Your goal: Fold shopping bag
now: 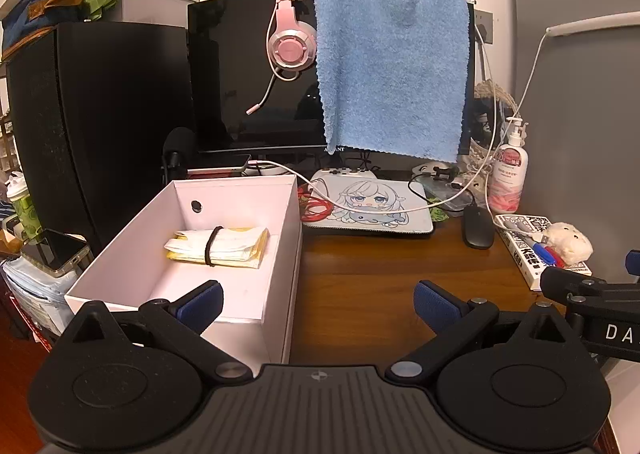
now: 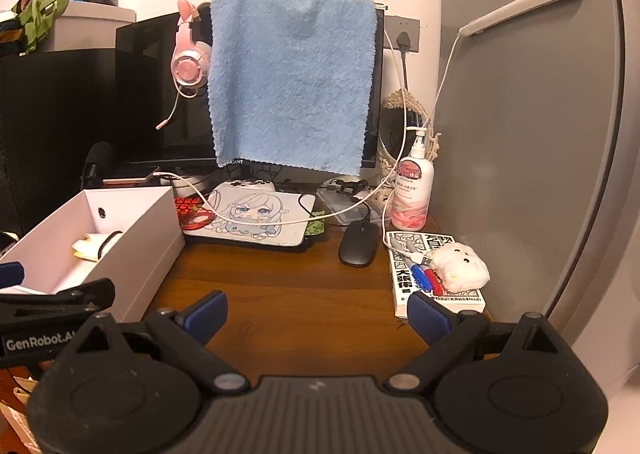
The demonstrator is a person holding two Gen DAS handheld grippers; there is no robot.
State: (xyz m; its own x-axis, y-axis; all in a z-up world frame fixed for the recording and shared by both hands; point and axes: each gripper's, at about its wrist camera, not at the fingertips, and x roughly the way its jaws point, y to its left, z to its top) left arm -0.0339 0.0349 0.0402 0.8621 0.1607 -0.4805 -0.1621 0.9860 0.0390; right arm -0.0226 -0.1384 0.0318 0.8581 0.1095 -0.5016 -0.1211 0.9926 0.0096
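Shopping bag (image 1: 218, 247) sits in the white box (image 1: 280, 254) on the counter (image 1: 380, 274), folded flat, cream-yellow, cinched by a black band (image 1: 211, 246). Both my jaws wide open, gripping nothing. Risk: reaching in could catch the box wall and drag the box, or snag the band.

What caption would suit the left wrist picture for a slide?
Open left gripper hovers over a wooden desk, beside a white box holding the folded shopping bag bound with a black band.

folded shopping bag (image 1: 218, 248), banded, in white box (image 1: 240, 190)
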